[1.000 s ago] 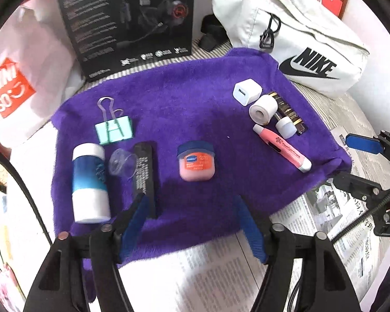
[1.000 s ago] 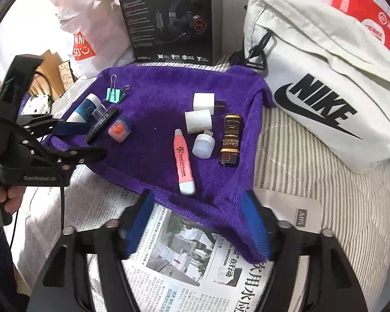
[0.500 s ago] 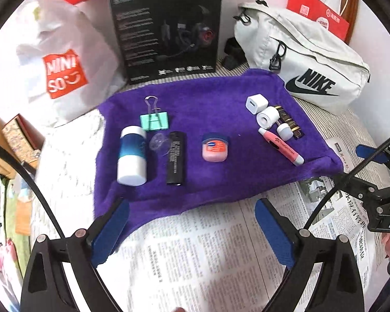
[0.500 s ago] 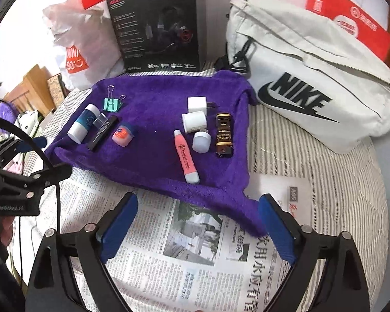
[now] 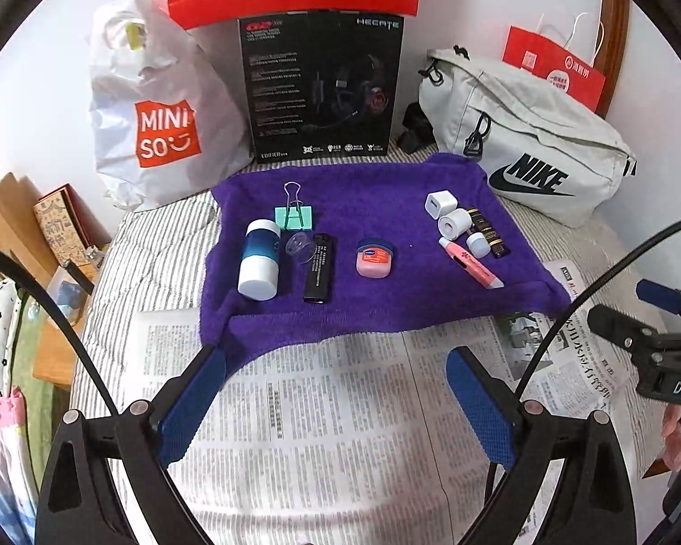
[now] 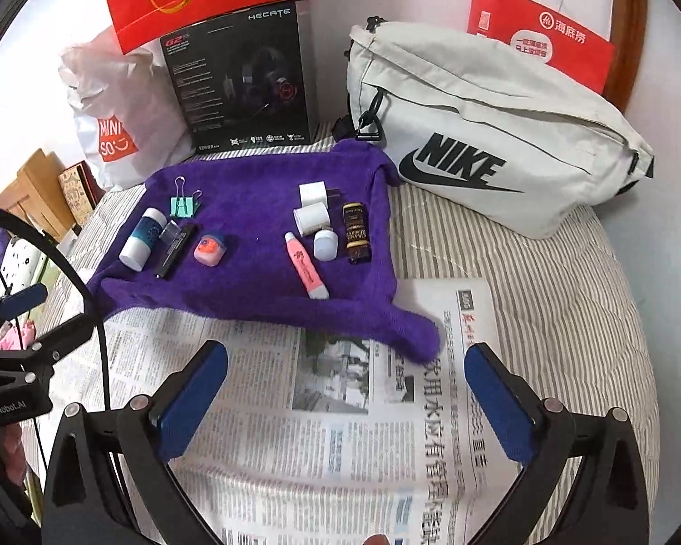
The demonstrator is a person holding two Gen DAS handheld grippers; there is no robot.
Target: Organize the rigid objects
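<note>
white bag [image 6: 499,136] w/ "nike" logo

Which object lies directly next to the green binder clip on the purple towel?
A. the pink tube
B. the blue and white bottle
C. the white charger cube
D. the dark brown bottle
B: the blue and white bottle lies just below the green binder clip at the left of the purple towel; the other three things lie in the group at the right.
</note>
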